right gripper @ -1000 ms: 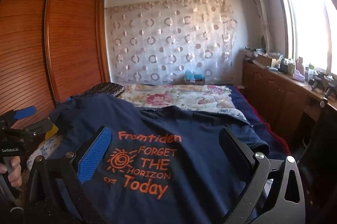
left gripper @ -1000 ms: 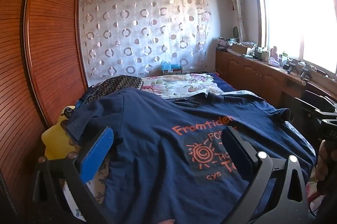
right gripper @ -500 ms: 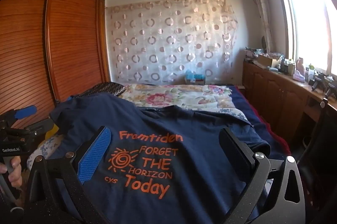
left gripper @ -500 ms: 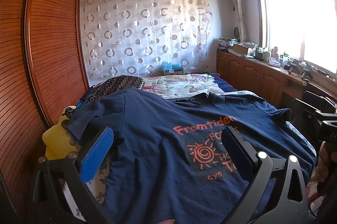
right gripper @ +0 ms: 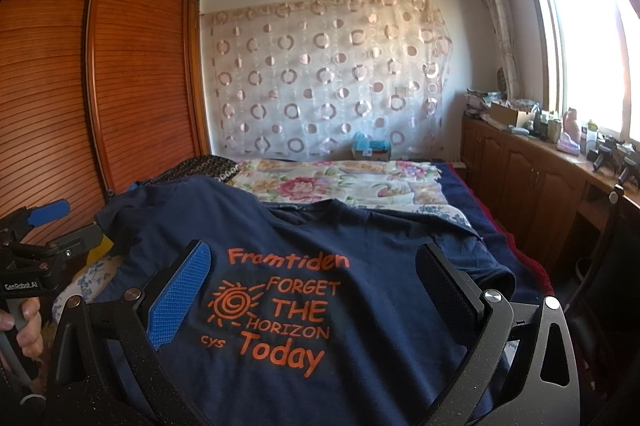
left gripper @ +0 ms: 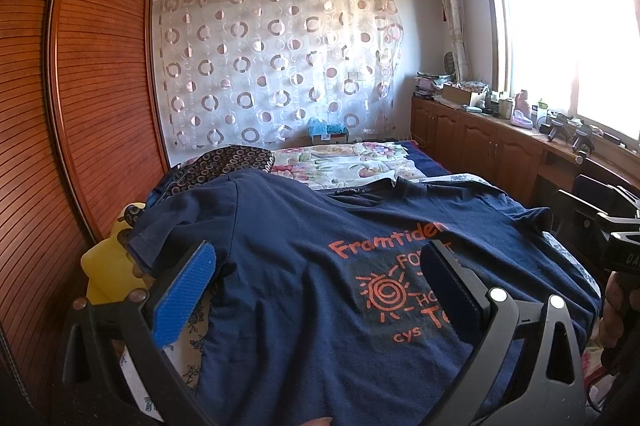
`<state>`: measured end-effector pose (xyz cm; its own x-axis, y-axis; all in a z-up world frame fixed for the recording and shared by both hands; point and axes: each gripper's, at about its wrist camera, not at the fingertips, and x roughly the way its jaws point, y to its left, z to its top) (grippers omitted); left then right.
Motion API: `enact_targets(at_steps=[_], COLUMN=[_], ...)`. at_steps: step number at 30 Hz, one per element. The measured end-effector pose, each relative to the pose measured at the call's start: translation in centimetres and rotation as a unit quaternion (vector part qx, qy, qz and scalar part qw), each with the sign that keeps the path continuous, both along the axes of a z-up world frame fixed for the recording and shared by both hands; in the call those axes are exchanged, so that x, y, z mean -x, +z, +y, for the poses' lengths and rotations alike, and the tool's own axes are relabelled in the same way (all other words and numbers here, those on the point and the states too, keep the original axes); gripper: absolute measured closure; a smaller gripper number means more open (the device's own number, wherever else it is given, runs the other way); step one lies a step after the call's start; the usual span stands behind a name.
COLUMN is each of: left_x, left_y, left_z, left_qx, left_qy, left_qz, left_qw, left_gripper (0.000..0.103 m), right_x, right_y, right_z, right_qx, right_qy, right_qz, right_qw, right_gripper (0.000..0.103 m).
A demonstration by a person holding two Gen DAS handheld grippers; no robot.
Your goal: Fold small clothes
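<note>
A navy blue T-shirt [left gripper: 288,266] with orange print lies spread flat, front up, on the bed, collar at the far end. It also shows in the right wrist view [right gripper: 320,226]. My left gripper [left gripper: 320,266] is open and empty above the shirt's left half. My right gripper [right gripper: 316,266] is open and empty above the printed chest. The left gripper also shows at the left edge of the right wrist view [right gripper: 44,226]. The right gripper shows at the right edge of the left wrist view [left gripper: 612,226].
A floral bedspread [right gripper: 344,181] covers the far half of the bed. A dark patterned pillow [left gripper: 224,161] and a yellow object [left gripper: 108,266] lie at the shirt's left. A wooden wardrobe [left gripper: 80,105] stands left, low cabinets [right gripper: 540,177] right.
Both views have shifted only slightly; the shirt lies as before and both grippers stay open.
</note>
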<state>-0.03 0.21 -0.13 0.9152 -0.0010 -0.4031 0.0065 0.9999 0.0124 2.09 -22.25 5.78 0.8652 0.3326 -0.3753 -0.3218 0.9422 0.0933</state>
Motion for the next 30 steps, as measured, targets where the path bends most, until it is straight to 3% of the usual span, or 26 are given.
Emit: enact_targets(at_steps=[30], left_x=[0.21], left_y=[0.04], left_z=[-0.01], left_qx=[-0.001], left_qy=[0.0], left_qz=[-0.003], left_qw=[1.0], left_gripper=[0.0], right_x=[0.12], right_y=[-0.09], right_z=[0.45], right_qx=[0.0], right_qy=[0.001], right_qz=[-0.001], right_qw=[1.0], right_gripper=[0.0])
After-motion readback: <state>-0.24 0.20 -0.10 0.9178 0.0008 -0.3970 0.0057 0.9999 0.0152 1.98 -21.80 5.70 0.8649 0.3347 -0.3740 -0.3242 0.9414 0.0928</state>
